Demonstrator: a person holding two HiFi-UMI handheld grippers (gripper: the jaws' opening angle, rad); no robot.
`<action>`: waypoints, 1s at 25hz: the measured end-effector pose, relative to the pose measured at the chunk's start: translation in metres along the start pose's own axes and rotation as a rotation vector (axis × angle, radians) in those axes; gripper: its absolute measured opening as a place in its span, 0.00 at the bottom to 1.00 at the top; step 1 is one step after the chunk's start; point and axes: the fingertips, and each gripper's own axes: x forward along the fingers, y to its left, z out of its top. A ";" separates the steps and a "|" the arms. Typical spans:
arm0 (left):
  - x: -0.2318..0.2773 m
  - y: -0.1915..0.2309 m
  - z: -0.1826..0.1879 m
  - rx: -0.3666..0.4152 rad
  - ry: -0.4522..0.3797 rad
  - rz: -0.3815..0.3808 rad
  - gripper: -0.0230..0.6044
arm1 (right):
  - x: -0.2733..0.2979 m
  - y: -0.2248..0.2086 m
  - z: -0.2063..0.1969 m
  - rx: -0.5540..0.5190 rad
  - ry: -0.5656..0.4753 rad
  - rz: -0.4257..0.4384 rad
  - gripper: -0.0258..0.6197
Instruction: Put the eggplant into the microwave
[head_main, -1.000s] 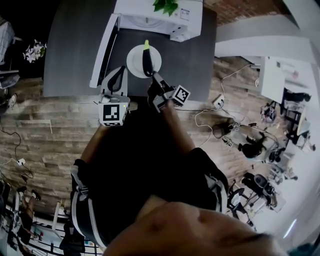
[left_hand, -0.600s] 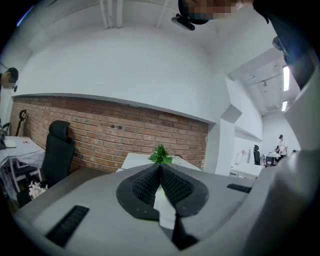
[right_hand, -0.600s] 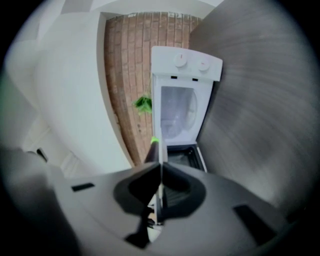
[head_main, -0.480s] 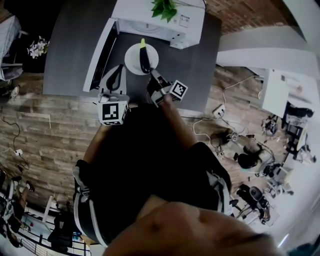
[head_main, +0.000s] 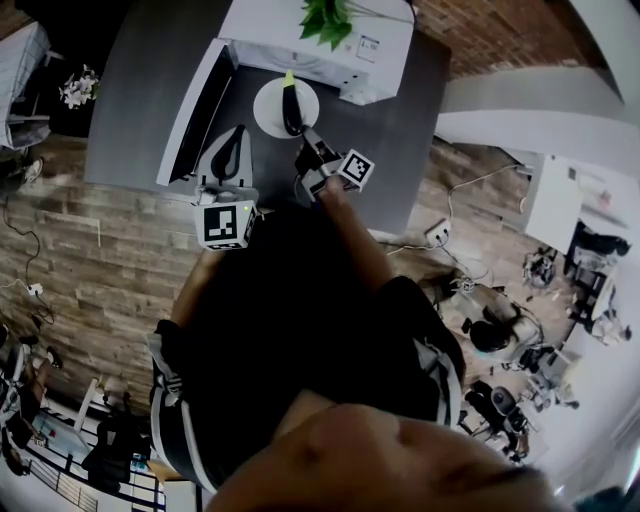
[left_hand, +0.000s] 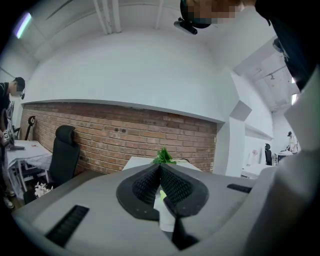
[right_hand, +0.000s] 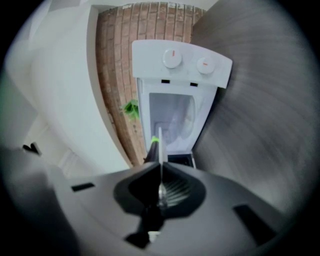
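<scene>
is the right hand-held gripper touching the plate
Touching. The right gripper view shows the right hand-held gripper with its jaws closed on the plate, gripping its thin white rim, seen edge-on.

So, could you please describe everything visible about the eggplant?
The eggplant is long, slim and dark, almost black, with a bright green stem end pointing toward the open microwave. It lies flat on a round white plate, touching only that as far as shows. Its dark end reaches near the right gripper, whose fingers are shut on the plate's rim.
</scene>
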 end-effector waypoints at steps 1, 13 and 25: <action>0.001 -0.001 -0.001 -0.001 0.003 0.002 0.10 | 0.002 -0.004 0.003 -0.004 0.001 -0.003 0.09; 0.012 -0.002 -0.002 0.014 0.018 0.000 0.10 | 0.028 -0.021 0.025 -0.004 -0.017 -0.005 0.09; 0.028 0.004 -0.002 0.004 0.038 -0.011 0.10 | 0.058 -0.051 0.042 0.015 -0.065 -0.024 0.09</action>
